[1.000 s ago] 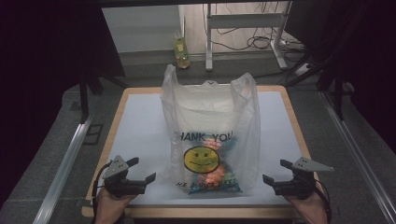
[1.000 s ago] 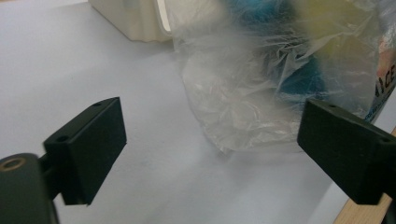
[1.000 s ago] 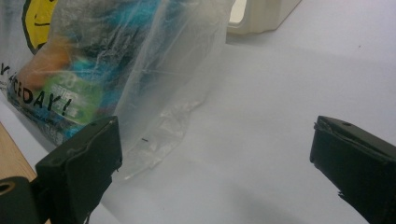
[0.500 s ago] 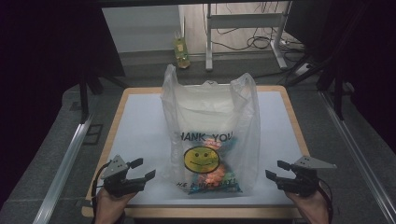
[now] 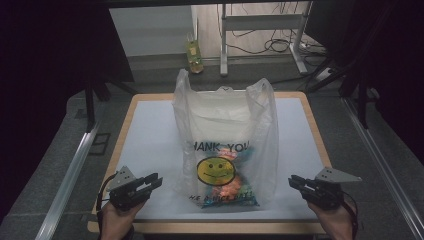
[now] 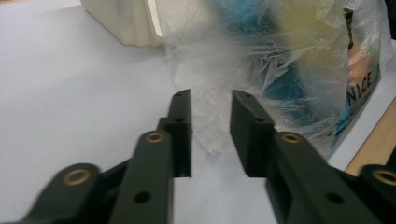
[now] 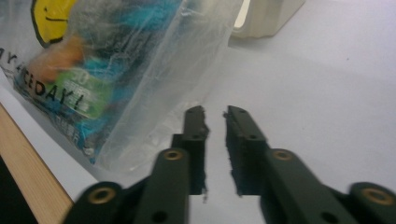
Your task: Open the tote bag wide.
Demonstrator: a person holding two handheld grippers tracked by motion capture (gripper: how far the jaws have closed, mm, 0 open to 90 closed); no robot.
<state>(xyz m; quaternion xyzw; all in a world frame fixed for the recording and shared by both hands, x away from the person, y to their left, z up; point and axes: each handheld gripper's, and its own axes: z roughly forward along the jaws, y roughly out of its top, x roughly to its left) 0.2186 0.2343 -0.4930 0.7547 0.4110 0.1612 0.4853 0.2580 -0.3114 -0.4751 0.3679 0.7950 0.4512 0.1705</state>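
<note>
A clear plastic bag point(image 5: 225, 145) printed with "THANK YOU" and a yellow smiley stands upright in the middle of the white table top point(image 5: 150, 135). Colourful packets lie in its bottom. My left gripper point(image 5: 156, 181) hovers low at the front left, a short way from the bag, and points at it. In the left gripper view its jaws point(image 6: 210, 95) are open and empty, with the bag point(image 6: 280, 60) just ahead. My right gripper point(image 5: 293, 181) sits at the front right and points left at the bag. Its jaws point(image 7: 215, 112) are narrowly parted and empty, beside the bag's corner point(image 7: 140, 84).
A cream box point(image 6: 126, 23) stands on the table behind the bag, also seen as the cream box point(image 7: 266, 18). The wooden table edge point(image 5: 210, 227) runs close under both hands. On the floor beyond the table stand a yellow bottle point(image 5: 194, 52) and a metal frame point(image 5: 265, 22) with cables.
The left gripper has crept slightly forward toward the bag. The right gripper has barely shifted. The bag has not moved.
</note>
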